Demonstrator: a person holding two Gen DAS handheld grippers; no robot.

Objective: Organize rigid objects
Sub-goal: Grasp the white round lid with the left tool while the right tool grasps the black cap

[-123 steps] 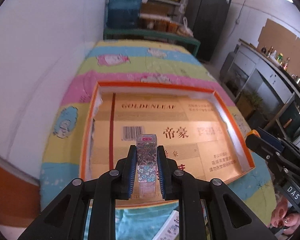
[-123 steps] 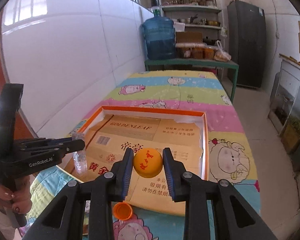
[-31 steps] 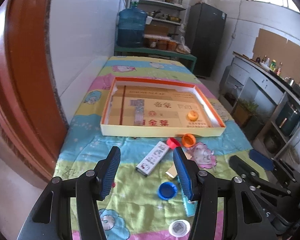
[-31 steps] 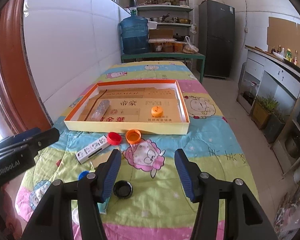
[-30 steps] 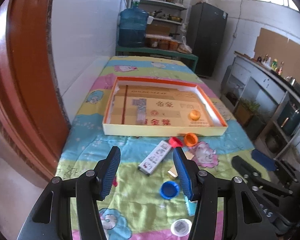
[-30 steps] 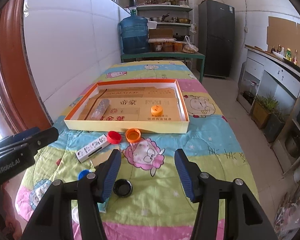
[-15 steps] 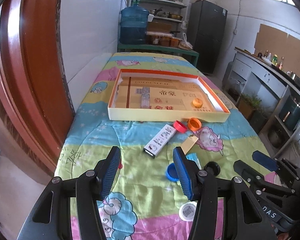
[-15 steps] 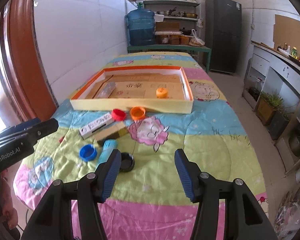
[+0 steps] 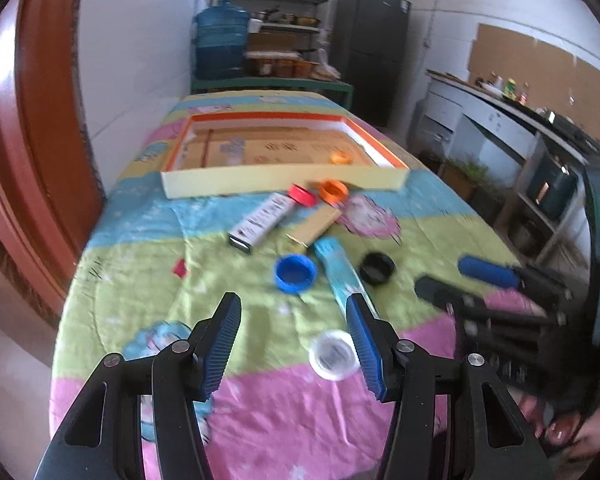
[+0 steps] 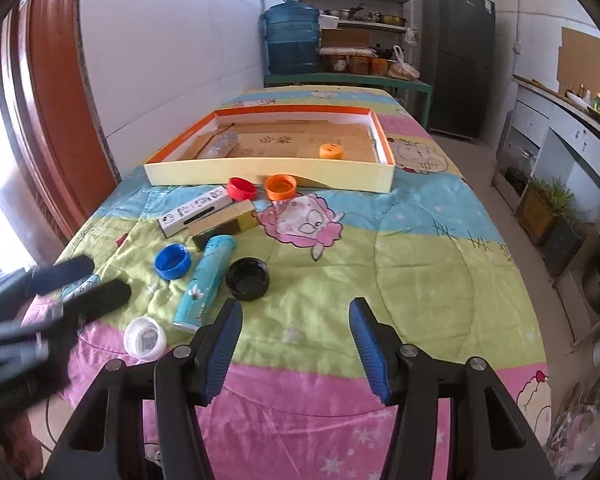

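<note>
Four seconds back the left tongs (image 9: pixel 292 336) clamp a patterned tube over the shallow box (image 9: pixel 284 182), and the right tongs (image 10: pixel 296 334) clamp an orange cap (image 10: pixel 331 151). Now both sets gape with nothing between them, and both have pulled back toward the near end of the desk (image 10: pixel 420 248). The patterned tube (image 10: pixel 220 145) lies inside the box at its left, and the orange cap sits inside at the right. A white lid (image 9: pixel 334 355), a blue cap (image 9: pixel 295 273), a teal tube (image 9: pixel 336 268) and a black lid (image 10: pixel 247 279) have come into view.
</note>
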